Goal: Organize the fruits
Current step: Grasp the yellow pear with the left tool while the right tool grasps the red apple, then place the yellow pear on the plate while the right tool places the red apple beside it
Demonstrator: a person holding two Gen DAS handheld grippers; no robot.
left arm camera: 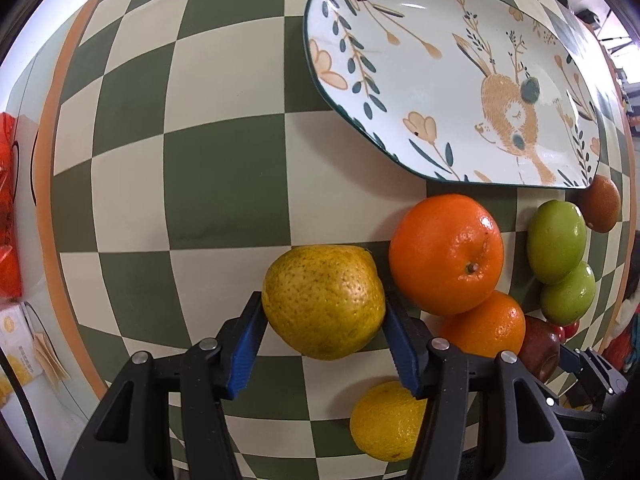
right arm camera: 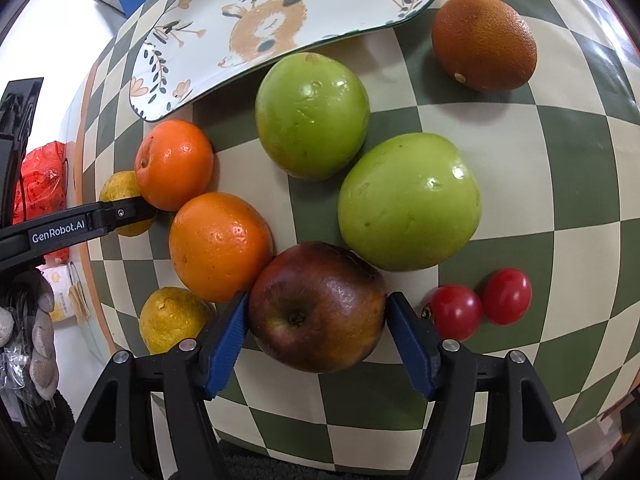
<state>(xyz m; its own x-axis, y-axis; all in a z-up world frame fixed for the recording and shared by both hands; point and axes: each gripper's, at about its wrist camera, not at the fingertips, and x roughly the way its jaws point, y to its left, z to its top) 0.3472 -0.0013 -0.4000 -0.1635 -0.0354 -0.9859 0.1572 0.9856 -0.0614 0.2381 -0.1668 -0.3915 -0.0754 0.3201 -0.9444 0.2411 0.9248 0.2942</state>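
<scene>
My left gripper [left arm camera: 324, 312] is shut on a yellow-green citrus fruit [left arm camera: 324, 300], its blue pads pressed on both sides. My right gripper [right arm camera: 316, 320] is shut on a dark red apple [right arm camera: 318, 306]. A deer-patterned oval plate [left arm camera: 440, 72] lies empty at the far side; it also shows in the right wrist view [right arm camera: 280, 20]. Between the grippers lie two oranges [right arm camera: 174, 164] [right arm camera: 220, 246], two green apples [right arm camera: 312, 116] [right arm camera: 410, 202], a small yellow citrus [right arm camera: 172, 318], two cherry tomatoes [right arm camera: 456, 312] [right arm camera: 506, 296] and a brown-orange fruit [right arm camera: 484, 42].
The fruits rest on a green and cream checkered cloth [left arm camera: 192, 176] with an orange border. A red bag [right arm camera: 40, 176] and a white box [left arm camera: 16, 344] sit off the table's left edge. The left gripper's arm [right arm camera: 76, 228] shows in the right wrist view.
</scene>
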